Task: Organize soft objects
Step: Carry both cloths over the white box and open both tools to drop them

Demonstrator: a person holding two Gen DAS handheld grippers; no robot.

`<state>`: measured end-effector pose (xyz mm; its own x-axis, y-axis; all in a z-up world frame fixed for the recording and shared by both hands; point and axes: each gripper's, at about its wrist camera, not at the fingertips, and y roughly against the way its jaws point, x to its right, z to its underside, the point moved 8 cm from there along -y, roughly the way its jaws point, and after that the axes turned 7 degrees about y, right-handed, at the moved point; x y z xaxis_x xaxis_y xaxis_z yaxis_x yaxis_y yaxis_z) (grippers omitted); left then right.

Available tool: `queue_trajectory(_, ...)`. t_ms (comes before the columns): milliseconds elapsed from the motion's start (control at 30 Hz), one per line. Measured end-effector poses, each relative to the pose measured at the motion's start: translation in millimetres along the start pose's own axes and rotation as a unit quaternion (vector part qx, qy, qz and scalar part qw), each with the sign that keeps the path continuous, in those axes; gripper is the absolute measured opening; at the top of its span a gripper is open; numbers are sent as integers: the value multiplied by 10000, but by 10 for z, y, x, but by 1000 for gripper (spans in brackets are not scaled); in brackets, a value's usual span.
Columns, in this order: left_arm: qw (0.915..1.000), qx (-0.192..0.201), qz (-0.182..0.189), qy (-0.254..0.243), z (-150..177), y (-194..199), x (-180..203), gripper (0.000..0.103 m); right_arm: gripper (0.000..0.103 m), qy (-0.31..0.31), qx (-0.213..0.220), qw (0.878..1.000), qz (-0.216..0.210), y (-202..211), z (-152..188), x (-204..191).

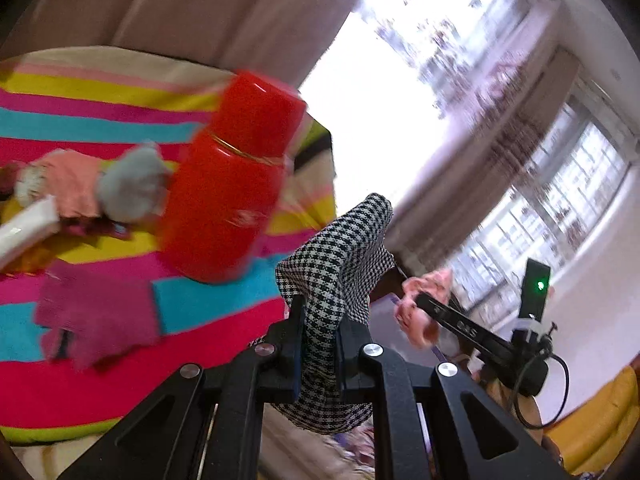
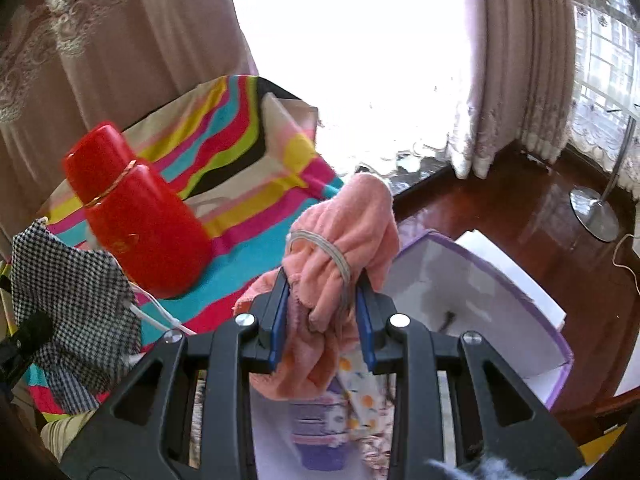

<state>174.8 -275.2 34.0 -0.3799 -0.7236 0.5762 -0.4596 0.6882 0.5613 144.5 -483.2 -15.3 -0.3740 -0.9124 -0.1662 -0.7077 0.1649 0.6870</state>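
My left gripper (image 1: 318, 332) is shut on a black-and-white houndstooth cloth (image 1: 340, 264), held up beside the table; the cloth also shows in the right wrist view (image 2: 72, 296). My right gripper (image 2: 322, 316) is shut on a peach-pink fuzzy cloth (image 2: 348, 232) with an elastic band around it, held above a purple-rimmed box (image 2: 472, 292). That pink cloth and the right gripper also show in the left wrist view (image 1: 420, 304). On the striped tablecloth (image 1: 100, 120) lie a magenta glove (image 1: 96, 312) and a grey-and-peach soft item (image 1: 120, 188).
A red thermos (image 1: 232, 176) stands on the striped table, close to both held cloths; it also shows in the right wrist view (image 2: 140, 216). Curtains hang behind. A wooden floor (image 2: 540, 208) and a metal stand base (image 2: 592, 212) lie right. Patterned fabrics (image 2: 340, 412) lie below my right gripper.
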Motion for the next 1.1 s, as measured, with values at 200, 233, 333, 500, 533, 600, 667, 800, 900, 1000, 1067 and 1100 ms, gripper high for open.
queue_trajectory(200,9983,-518,114,-222,270,-303,289,13,34,-178,-69,9997,168,-24,56,334)
queue_trajectory(233,9978,-608,116,-245,315,-350,326,13,34,-195,-80,9996,196,-25,64,379)
queue_trajectory(333,9961,-835,88,-276,411,-477,375,16,34,-254,-95,9994,235,-41,63,476)
queue_trajectory(500,9915,-1214,-285,-367,573,-743,294,42,34,-320,-109,9991,260,-50,79,569)
queue_trajectory(533,9902,-1299,-388,-324,611,-795,244,44,34,-326,-116,9991,250,-56,86,578)
queue_trajectory(600,9895,-1350,-453,-233,643,-821,202,43,34,-325,-134,9991,230,-73,100,581)
queue_trajectory(667,9901,-1303,-485,-204,633,-793,190,44,34,-334,-153,9991,223,-90,112,589)
queue_trajectory(800,9912,-1201,-503,-219,607,-711,186,47,34,-329,-228,9990,198,-124,135,570)
queue_trajectory(900,9915,-1193,-487,-186,572,-724,175,47,39,-285,-298,9990,187,-147,156,536)
queue_trajectory(1000,9920,-1160,-474,-143,545,-742,164,47,48,-270,-379,9987,184,-162,179,509)
queue_trajectory(1067,9923,-1144,-462,-111,536,-728,152,47,55,-260,-401,9987,173,-165,181,492)
queue_trajectory(1100,9923,-1142,-459,-99,528,-737,148,47,59,-236,-406,9987,174,-164,181,481)
